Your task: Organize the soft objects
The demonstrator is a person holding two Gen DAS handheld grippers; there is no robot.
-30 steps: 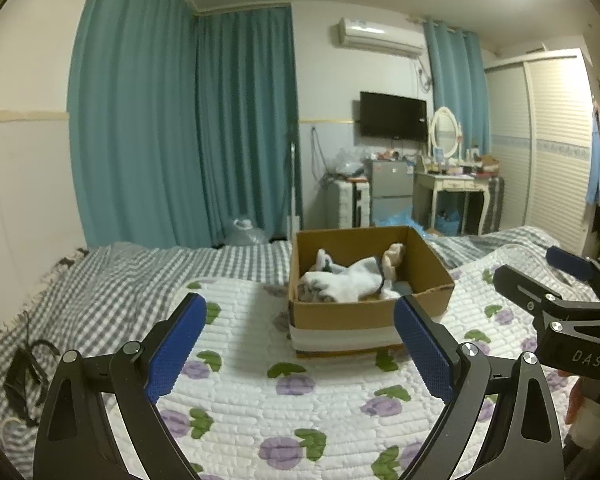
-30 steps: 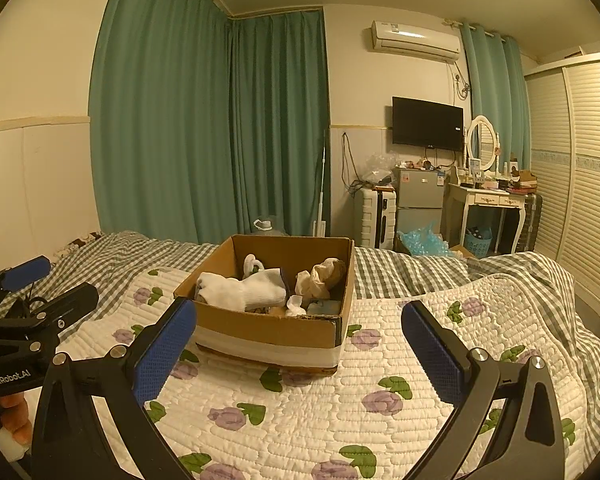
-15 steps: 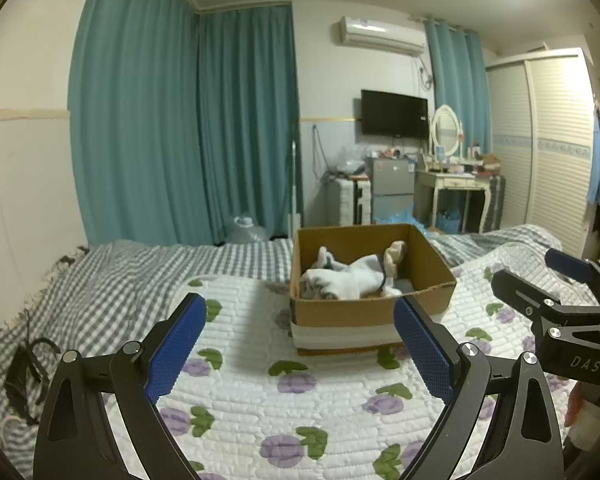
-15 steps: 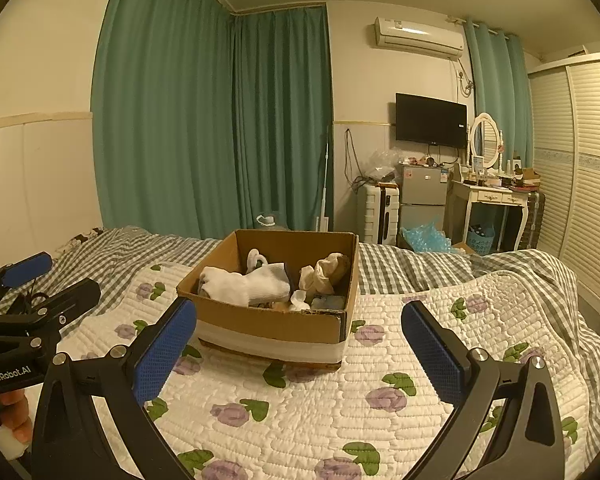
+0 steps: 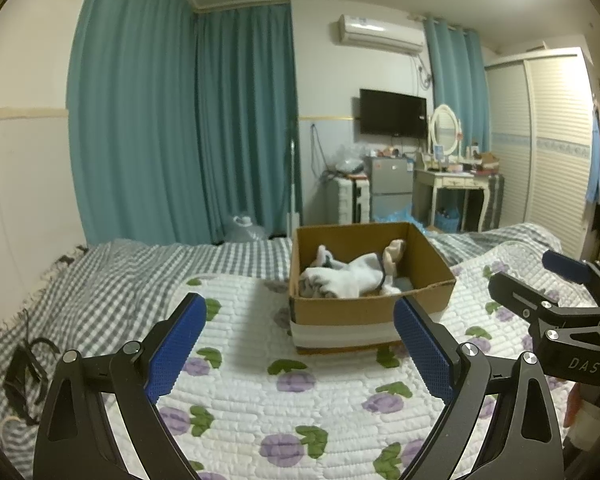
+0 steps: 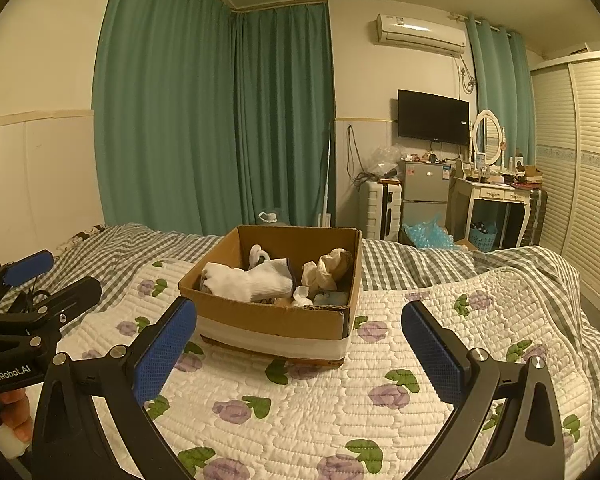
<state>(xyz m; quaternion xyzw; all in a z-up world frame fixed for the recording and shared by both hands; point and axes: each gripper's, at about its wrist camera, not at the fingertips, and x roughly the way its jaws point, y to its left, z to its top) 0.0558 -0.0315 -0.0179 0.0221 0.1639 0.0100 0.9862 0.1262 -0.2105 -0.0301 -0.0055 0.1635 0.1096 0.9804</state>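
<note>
Nearest you, your left claw (image 5: 300,344) hangs released over the bed, blue pads (image 5: 176,346) spread wide, nothing between them. Your right claw (image 6: 300,350) is the same: spread wide, gripping nothing, pads (image 6: 434,354) facing each other across bare quilt. Each claw shows in the other's view: the right one at the right edge of the left wrist view (image 5: 560,300), the left one at the left edge of the right wrist view (image 6: 32,296). Both sit low and level, side by side, pointing toward the box.

Under both claws: white quilt (image 5: 292,392) with purple flowers and green leaves, laid over a grey checked blanket (image 5: 112,280). A black strap or cord (image 5: 24,376) lies on the checked blanket at far left; too small to identify.

Just past the pads: open cardboard box (image 5: 364,312), upright on the quilt, white band around its base. Your soft objects are inside it. White socks (image 6: 248,282) lie piled along the left half in the right wrist view; a beige crumpled piece (image 6: 332,268) stands against the right wall; a small pale blue item (image 6: 332,299) sits low in the near right corner. Neither claw touches the box.

Beyond the bed: clear water jug (image 5: 246,228) on the floor, teal curtains (image 5: 180,128), small fridge (image 6: 424,196), white dressing table (image 6: 488,196) with oval mirror, wall television (image 6: 433,117), air conditioner (image 6: 420,34) above, louvred wardrobe (image 6: 584,184) at right.
</note>
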